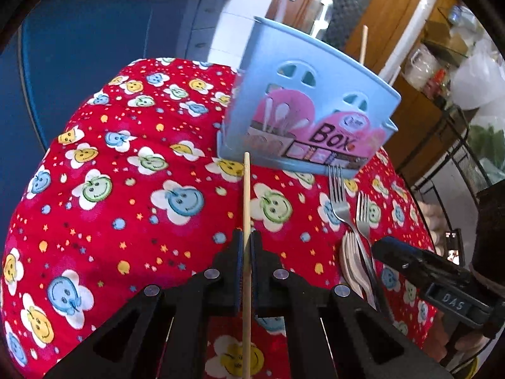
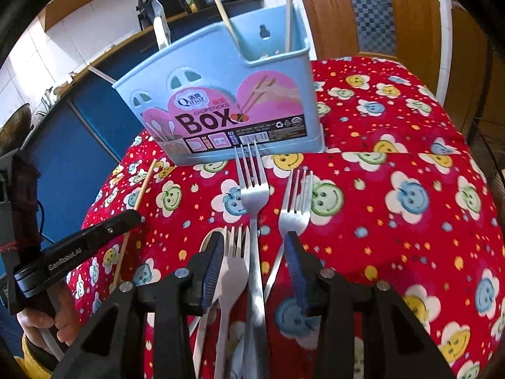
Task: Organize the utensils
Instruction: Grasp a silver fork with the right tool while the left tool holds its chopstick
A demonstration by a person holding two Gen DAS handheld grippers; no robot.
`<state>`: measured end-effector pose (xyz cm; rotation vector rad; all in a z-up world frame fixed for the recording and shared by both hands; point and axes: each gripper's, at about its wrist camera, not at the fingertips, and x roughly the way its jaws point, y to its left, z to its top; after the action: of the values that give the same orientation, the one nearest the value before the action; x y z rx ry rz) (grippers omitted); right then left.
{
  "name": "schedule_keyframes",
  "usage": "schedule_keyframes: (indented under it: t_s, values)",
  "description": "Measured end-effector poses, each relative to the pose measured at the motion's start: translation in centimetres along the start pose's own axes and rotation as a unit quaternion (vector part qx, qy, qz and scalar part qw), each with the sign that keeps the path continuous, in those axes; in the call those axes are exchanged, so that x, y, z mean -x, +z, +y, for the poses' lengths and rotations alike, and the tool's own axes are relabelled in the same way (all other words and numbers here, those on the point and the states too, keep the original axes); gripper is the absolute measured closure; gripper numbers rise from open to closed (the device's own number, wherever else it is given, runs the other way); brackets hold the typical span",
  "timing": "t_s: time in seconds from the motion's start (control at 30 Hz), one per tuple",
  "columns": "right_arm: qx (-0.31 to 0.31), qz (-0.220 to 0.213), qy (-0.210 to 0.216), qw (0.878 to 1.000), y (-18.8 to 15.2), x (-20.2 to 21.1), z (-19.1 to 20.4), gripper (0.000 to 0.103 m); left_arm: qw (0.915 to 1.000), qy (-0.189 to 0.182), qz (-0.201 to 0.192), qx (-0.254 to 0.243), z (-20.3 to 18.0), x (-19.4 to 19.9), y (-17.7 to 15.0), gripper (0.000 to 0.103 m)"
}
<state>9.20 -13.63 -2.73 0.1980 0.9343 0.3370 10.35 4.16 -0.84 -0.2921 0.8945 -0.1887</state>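
My left gripper (image 1: pixel 247 237) is shut on a pale wooden chopstick (image 1: pixel 246 189), which points toward the light blue chopsticks box (image 1: pixel 303 110) on the red smiley-face cloth. The same chopstick (image 2: pixel 145 186) and left gripper (image 2: pixel 135 218) appear at the left of the right wrist view. My right gripper (image 2: pixel 254 246) stands open above a bunch of utensils lying in front of the box (image 2: pixel 221 94): a steel fork (image 2: pixel 252 195), a second steel fork (image 2: pixel 295 211), a white plastic fork (image 2: pixel 235 259) and a white spoon (image 2: pixel 208 240). Its pads do not press on them.
The box holds a spoon handle (image 2: pixel 161 28) and two chopsticks (image 2: pixel 224 15). A blue cabinet (image 1: pixel 94 47) stands behind the table on the left. A wooden door (image 2: pixel 334 9) and a metal rack (image 1: pixel 457 145) are on the right. A hand (image 2: pixel 47 319) grips the left tool.
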Motion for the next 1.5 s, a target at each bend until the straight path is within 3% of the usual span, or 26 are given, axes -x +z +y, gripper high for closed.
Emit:
schedule_keyframes:
  t_s: [0.53, 1.17, 1.23, 1.27, 1.5]
  values:
    - [0.021, 0.028, 0.012, 0.999, 3.3, -3.6, 0.1, 0.06, 0.9999, -0.009, -0.005, 0.012, 1.1, -0.7, 0.6, 0.099]
    - [0.024, 0.031, 0.074, 0.996, 6.1, -5.3, -0.6, 0.06, 0.9998, -0.014, 0.012, 0.009, 1.2, -1.7, 0.8, 0.099]
    - [0.031, 0.033, 0.067, 0.997, 6.1, -5.5, -0.4, 0.075, 0.9998, -0.013, 0.015, 0.009, 1.2, -1.8, 0.9, 0.099]
    - [0.035, 0.032, 0.062, 0.997, 5.9, -5.5, -0.5, 0.076, 0.9997, -0.013, 0.017, 0.009, 1.2, -1.9, 1.0, 0.099]
    - [0.046, 0.028, 0.082, 0.995, 5.2, -4.6, -0.4, 0.078, 0.9994, -0.014, 0.031, 0.006, 1.3, -2.2, 1.4, 0.099]
